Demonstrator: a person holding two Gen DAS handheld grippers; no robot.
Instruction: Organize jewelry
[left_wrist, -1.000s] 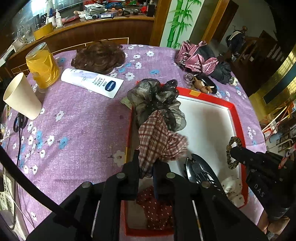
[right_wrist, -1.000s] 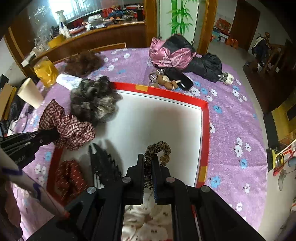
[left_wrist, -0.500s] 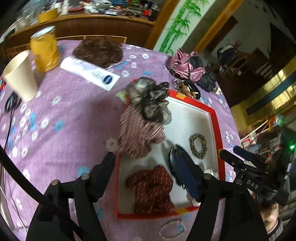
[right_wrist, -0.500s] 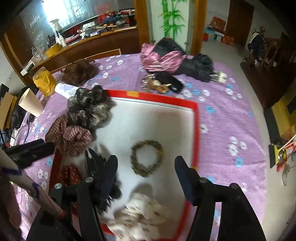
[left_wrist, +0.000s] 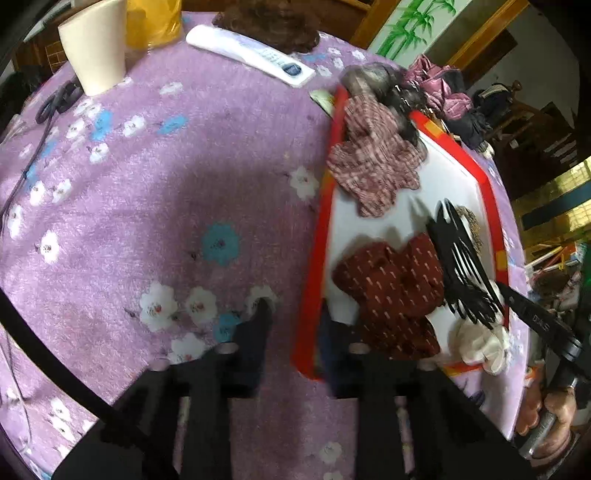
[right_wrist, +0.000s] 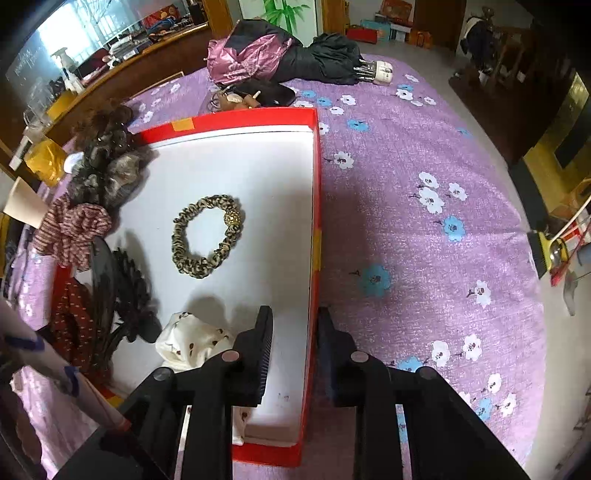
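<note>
**Both grippers straddling the box walls, all the hair stuff sitting inside**

Right gripper (right_wrist: 293, 325) is partly open with nothing in it, and its two fingers sit either side of the right wall of the red box (right_wrist: 316, 192), one inside over the white floor, one outside over the purple floral tablecloth (right_wrist: 424, 240). The left gripper (left_wrist: 295, 325) is the same deal on the opposite wall: fingers apart, empty, one on the cloth side and one just inside the box rim. Can't tell if either is actually touching the wall.

Just beside the right gripper's inner finger is a cream scrunchie (right_wrist: 192, 341). Further in, the leopard-print hair tie (right_wrist: 207, 236) lies flat on the white floor, clear of everything else. Along the left side there's a black claw clip (right_wrist: 118, 291), with a dark red scrunchie (left_wrist: 391, 291) touching it, then a plaid scrunchie (left_wrist: 373, 166) and a grey scrunchie (right_wrist: 107, 173) draped over the far corner rim.

Outside the box: folded umbrellas (right_wrist: 288, 59), a paper cup (left_wrist: 96, 40), a white tube (left_wrist: 251, 55) and a brown wig (left_wrist: 273, 22).
</note>
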